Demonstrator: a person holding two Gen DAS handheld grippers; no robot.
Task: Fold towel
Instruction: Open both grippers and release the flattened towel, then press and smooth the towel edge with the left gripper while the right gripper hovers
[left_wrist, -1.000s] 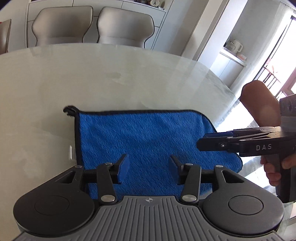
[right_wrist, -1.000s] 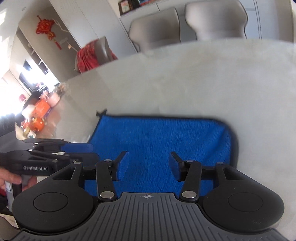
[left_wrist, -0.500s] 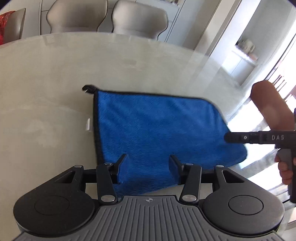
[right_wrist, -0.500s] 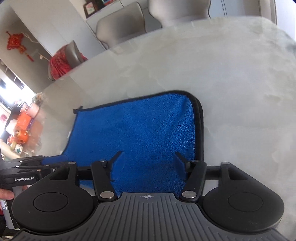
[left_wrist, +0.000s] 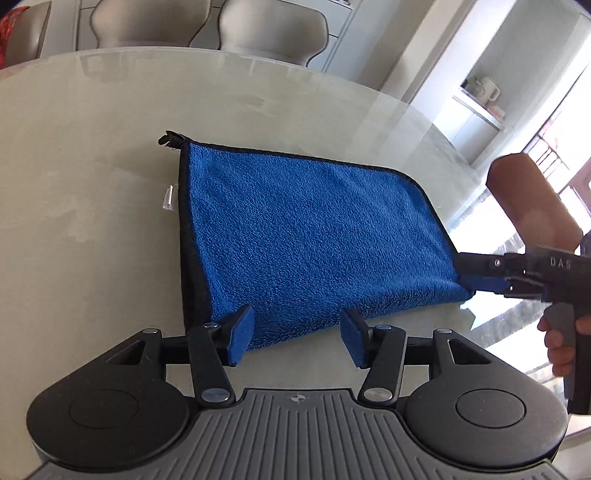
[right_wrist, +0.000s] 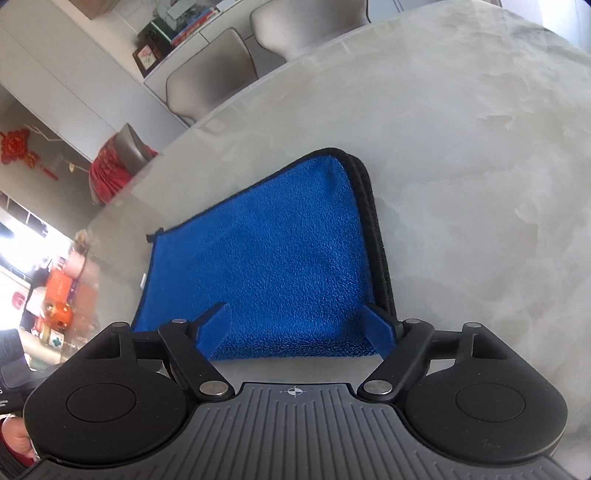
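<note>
One blue towel (left_wrist: 306, 236), black-edged and already folded, lies flat on the pale marbled surface (left_wrist: 88, 177); stacked black hems show along its right edge in the right wrist view (right_wrist: 376, 236). A small black loop (left_wrist: 170, 139) sticks out at its far left corner, and a small white tag (left_wrist: 168, 197) lies just beside the left hem.

Two tools are present. The left tool (left_wrist: 297, 336) has its fingers apart over the towel's near edge, gripping nothing. The right tool (right_wrist: 299, 328) likewise has its fingers spread wide at the near right corner of the towel; whether the pads touch the cloth cannot be told. Seen side-on from the left wrist view, the right tool (left_wrist: 476, 273) reaches the towel's right corner, its tips partly merging with the cloth.

The holding hand (left_wrist: 561, 343) is cut off by the frame edge. Two pale chairs (left_wrist: 269, 29) stand behind the surface, tops cropped. The room beyond is blurred.
</note>
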